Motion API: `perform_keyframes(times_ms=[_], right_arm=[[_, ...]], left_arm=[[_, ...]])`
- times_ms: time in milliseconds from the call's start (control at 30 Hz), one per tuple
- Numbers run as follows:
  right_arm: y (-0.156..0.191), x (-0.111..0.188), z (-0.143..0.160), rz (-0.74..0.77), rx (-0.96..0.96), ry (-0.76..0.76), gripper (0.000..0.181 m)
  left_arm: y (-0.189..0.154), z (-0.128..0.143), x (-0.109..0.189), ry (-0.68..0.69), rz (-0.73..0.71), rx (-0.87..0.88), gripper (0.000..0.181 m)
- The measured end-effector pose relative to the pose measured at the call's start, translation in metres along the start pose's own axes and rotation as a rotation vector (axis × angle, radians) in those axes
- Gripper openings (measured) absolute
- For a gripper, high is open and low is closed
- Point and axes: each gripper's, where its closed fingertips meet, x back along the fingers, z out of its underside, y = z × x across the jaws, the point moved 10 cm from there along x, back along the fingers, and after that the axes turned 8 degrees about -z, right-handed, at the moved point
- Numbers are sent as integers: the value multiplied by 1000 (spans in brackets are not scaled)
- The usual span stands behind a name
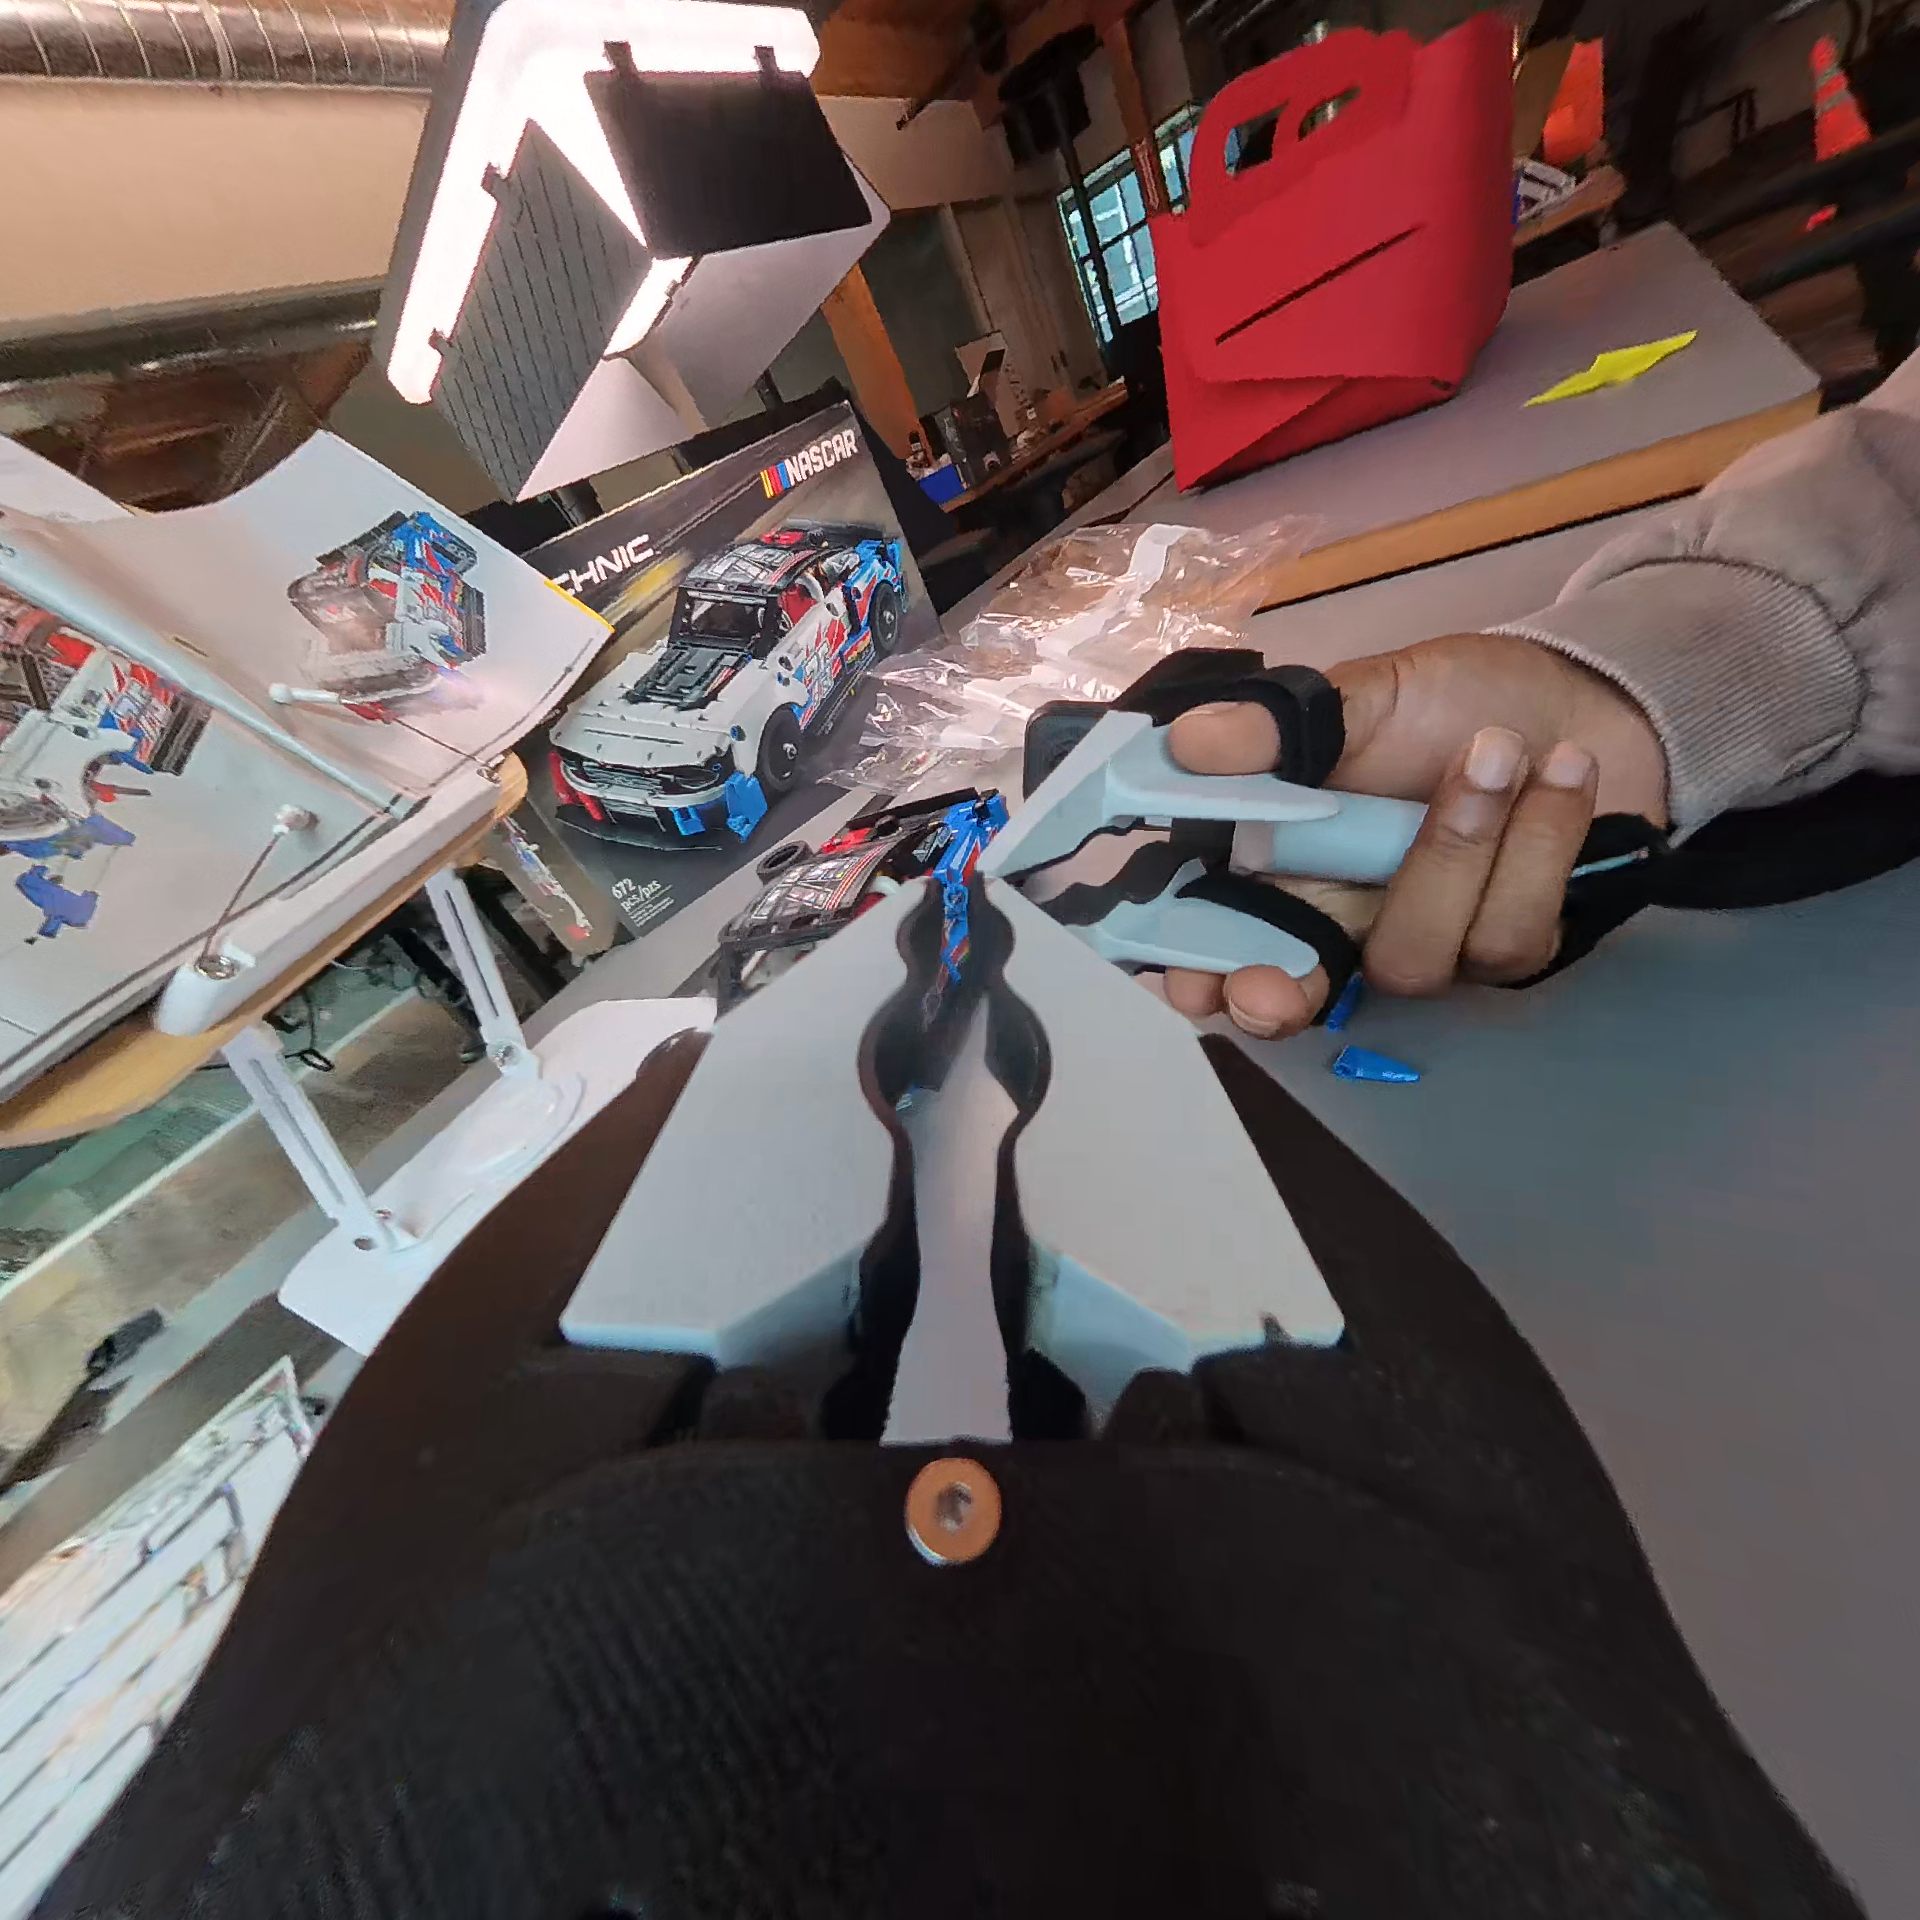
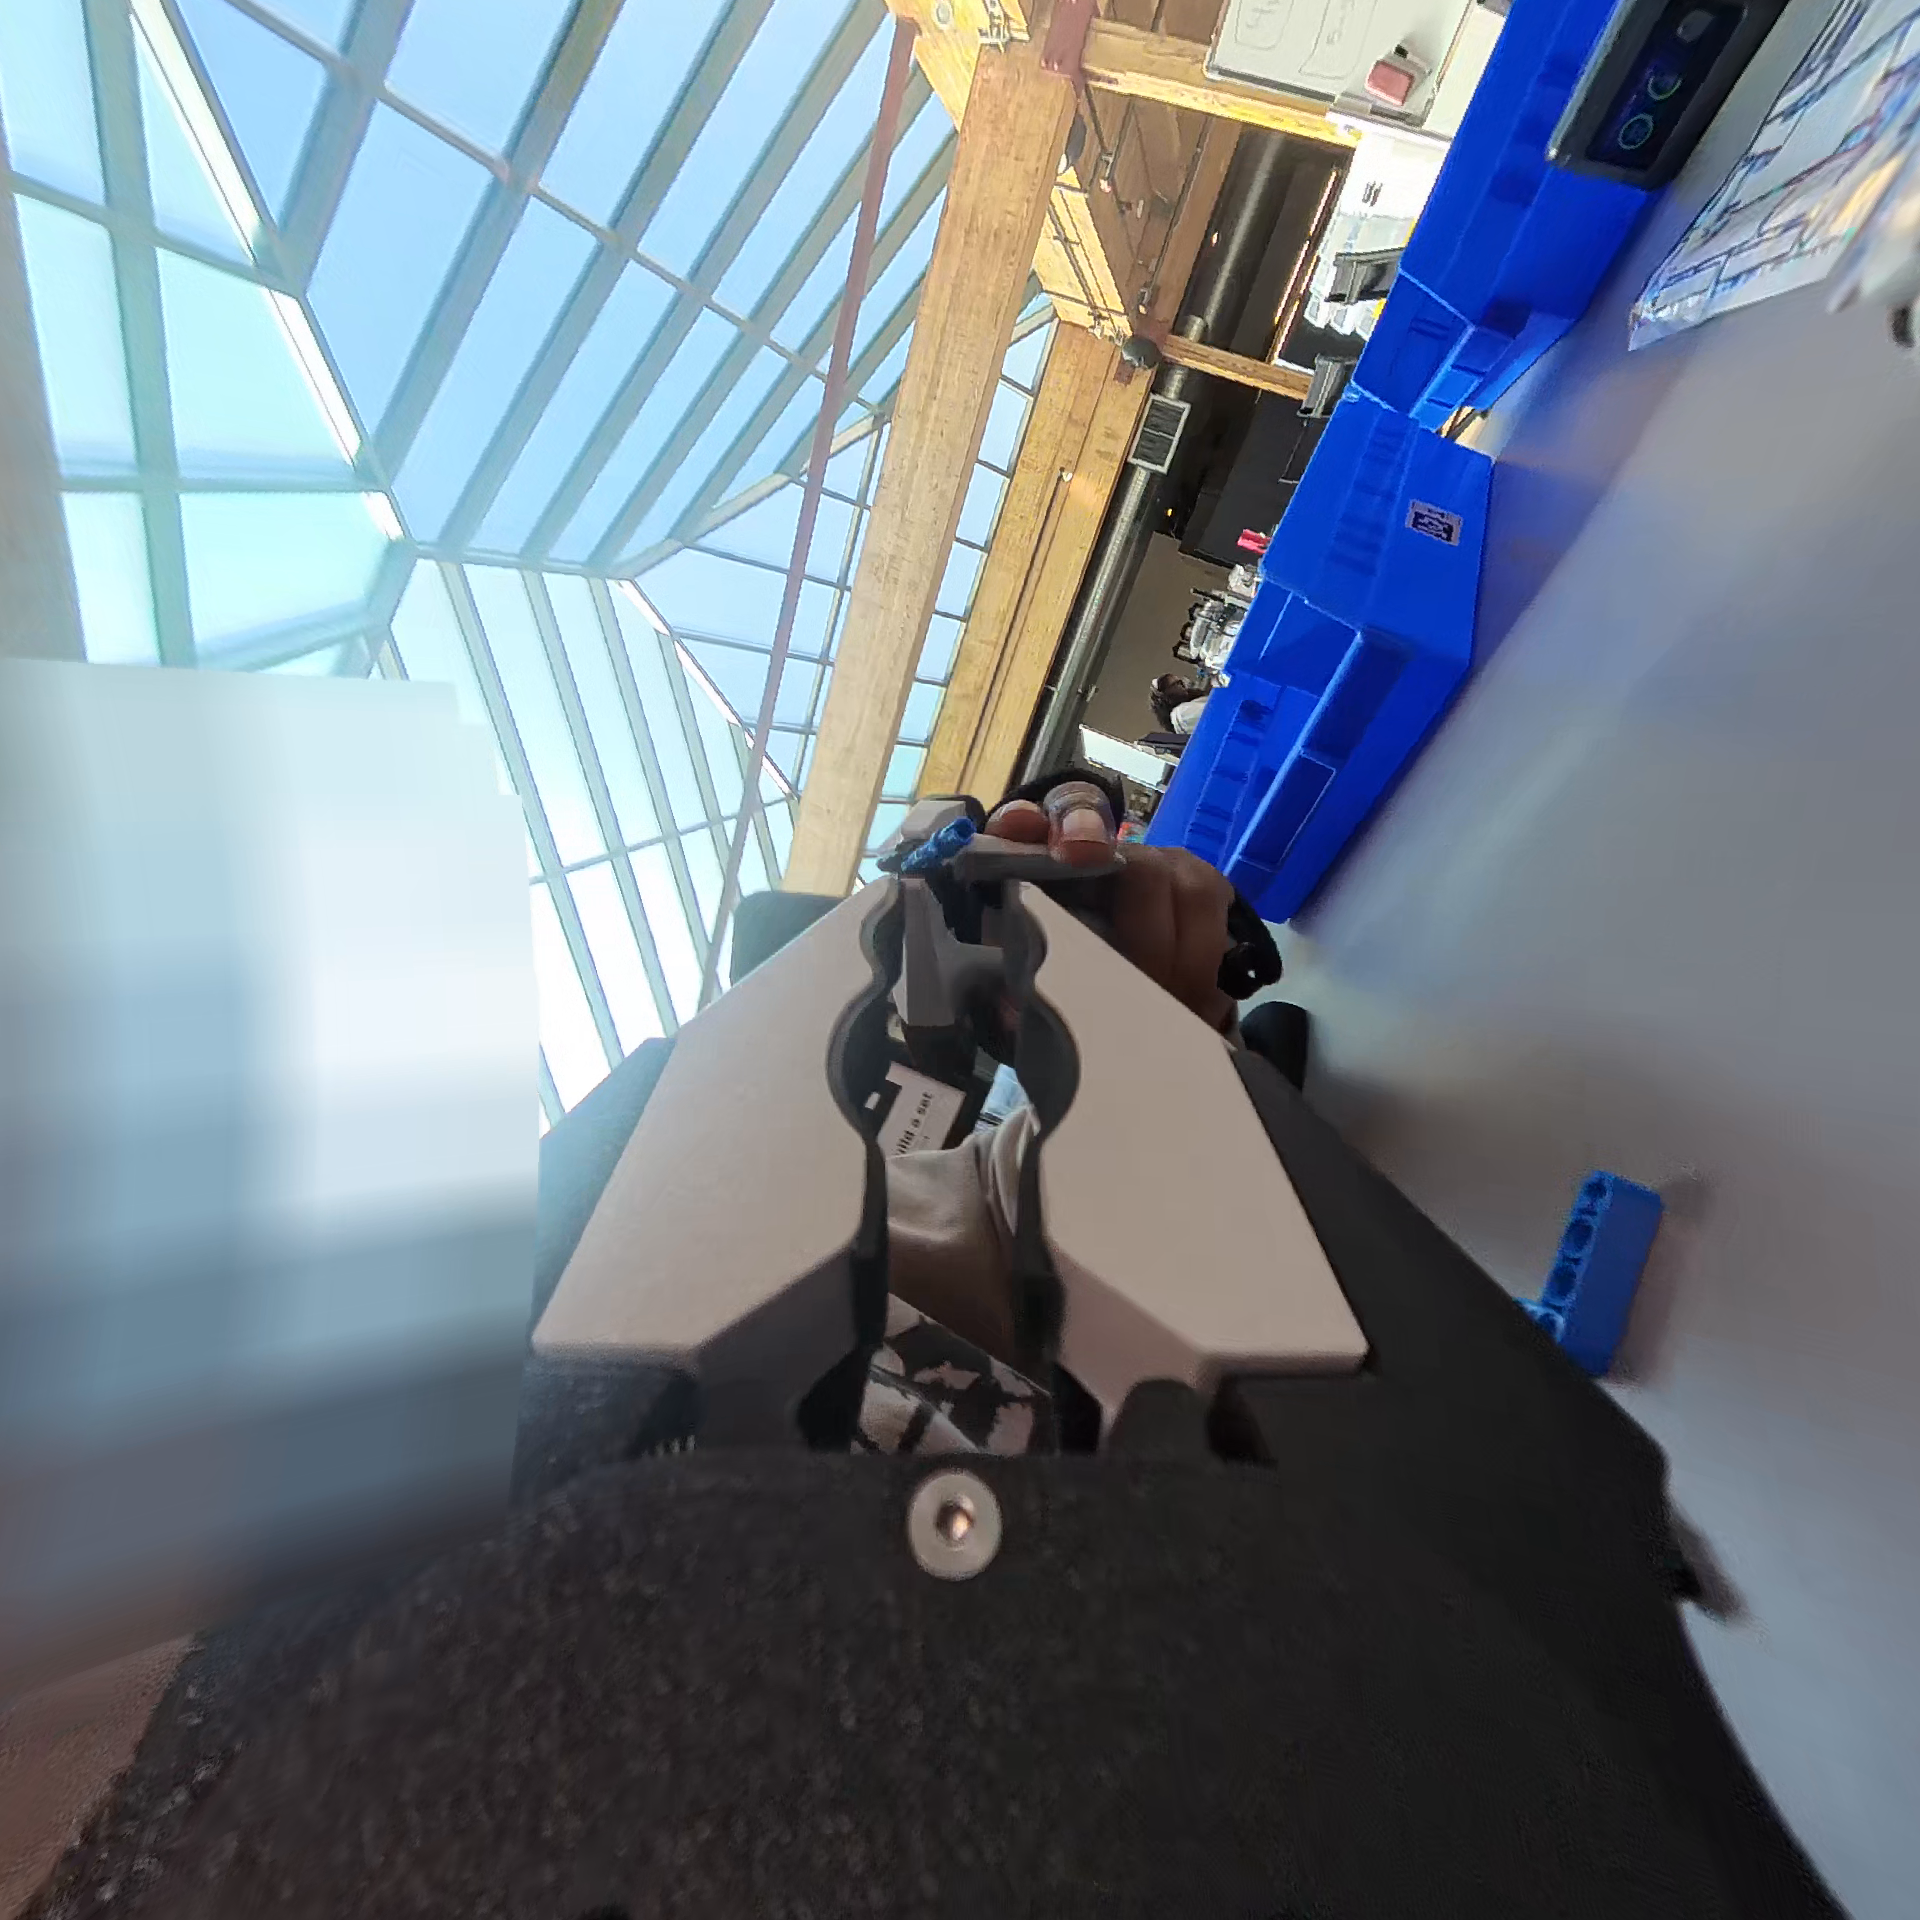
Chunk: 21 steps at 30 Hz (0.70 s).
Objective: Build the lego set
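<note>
A partly built Lego car, black, red and blue, sits on the grey table just beyond my left gripper. The left jaws are nearly closed with a small blue piece at their tips. In the right wrist view this gripper shows ahead, held by a hand. My right gripper is open and empty, its tips right at the blue piece. It also shows in the left wrist view, held by a hand from the right, its upper fingertip meeting the left gripper's tips above the car.
An instruction booklet on a white stand is at left, with the set's box behind the car. Clear plastic bags and a red bag lie farther back. Loose blue pieces, a blue beam and blue bins are on the table. Left and right tips are no more than a few centimetres apart.
</note>
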Motion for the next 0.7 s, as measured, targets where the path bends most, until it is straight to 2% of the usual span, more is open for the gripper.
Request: perform_keyframes(times_ms=[100,233,300,433,500,533,633,700], right_arm=[[15,4,-14,68,274,130,25],[45,5,-21,347,954,486,25],[54,1,-14,398,1156,596,23],[46,-5,7,482,1328,805,19],[37,-7,15,511,1362,866,10],[34,-8,18,517,1369,884,3],[31,-7,20,535,1379,890,2],[29,-6,19,527,1318,857,2]], left_arm=[[14,2,1,16,54,195,2],[23,14,-2,121,218,434,2],[21,21,-6,191,285,472,2],[7,28,-12,266,380,480,2],[2,28,-14,282,400,472,2],[-1,28,-14,288,412,471,2],[-2,30,-15,308,409,471,2],[-1,32,-15,305,412,503,2]])
